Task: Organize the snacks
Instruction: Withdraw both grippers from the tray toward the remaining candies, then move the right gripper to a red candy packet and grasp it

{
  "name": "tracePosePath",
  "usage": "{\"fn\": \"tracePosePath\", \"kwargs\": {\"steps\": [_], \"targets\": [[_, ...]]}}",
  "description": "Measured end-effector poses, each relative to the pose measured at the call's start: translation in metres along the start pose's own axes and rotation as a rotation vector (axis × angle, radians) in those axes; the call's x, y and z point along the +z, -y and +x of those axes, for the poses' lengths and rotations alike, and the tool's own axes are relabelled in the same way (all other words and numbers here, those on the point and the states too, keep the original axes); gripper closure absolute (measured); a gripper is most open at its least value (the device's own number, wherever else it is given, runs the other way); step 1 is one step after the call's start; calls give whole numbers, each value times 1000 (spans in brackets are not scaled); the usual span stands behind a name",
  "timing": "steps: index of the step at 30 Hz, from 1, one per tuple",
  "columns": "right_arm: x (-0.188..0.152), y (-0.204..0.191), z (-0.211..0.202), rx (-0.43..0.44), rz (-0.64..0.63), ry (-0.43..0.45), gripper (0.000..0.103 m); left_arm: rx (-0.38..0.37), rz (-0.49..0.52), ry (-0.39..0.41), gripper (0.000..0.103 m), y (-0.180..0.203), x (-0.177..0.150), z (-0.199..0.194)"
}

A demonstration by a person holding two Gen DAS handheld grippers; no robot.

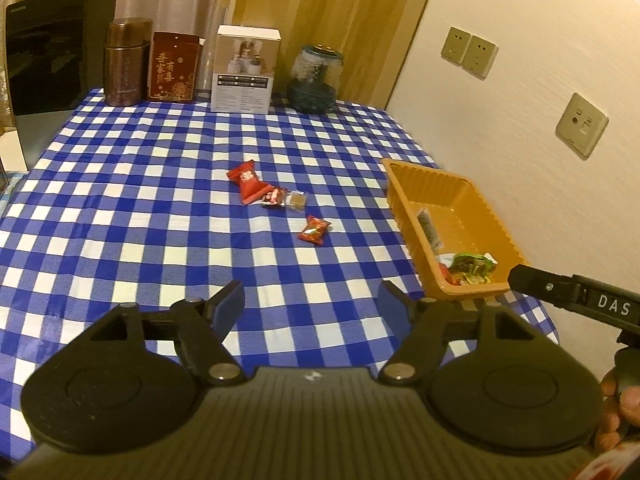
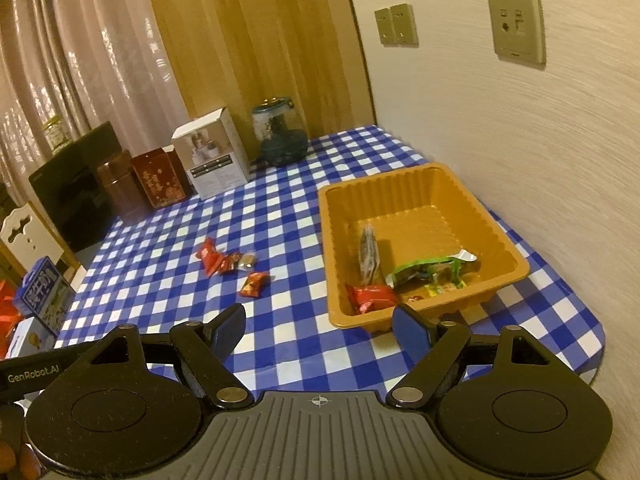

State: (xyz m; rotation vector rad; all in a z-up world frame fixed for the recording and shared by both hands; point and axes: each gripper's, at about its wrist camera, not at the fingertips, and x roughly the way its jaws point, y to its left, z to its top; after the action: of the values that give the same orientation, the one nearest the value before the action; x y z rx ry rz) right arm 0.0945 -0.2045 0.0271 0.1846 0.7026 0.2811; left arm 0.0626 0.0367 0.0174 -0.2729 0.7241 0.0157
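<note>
Risk: the loose snacks (image 1: 276, 196) lie clustered and touching, so one closing could catch two wrappers or flick one away; slick foil may slip. Both your left gripper (image 1: 311, 304) and right gripper (image 2: 319, 326) stand apart, empty. The snacks lie ahead, well apart from both; the tray (image 2: 424, 184) sits right.

An orange ribbed tray (image 2: 420, 200) sits at three o'clock, holding red (image 2: 370, 296), green (image 2: 428, 270) and dark (image 2: 368, 254) packets. Four loose wrapped snacks (image 2: 230, 264) cluster at centre, toward nine o'clock of it.
</note>
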Motion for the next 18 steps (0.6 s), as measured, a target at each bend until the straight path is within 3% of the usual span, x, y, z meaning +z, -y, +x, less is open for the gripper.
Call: {"fn": "tracePosePath", "kwargs": {"steps": [18], "targets": [[3, -42, 39, 64, -69, 24, 23, 60, -10, 14, 29, -45, 26, 23]]}}
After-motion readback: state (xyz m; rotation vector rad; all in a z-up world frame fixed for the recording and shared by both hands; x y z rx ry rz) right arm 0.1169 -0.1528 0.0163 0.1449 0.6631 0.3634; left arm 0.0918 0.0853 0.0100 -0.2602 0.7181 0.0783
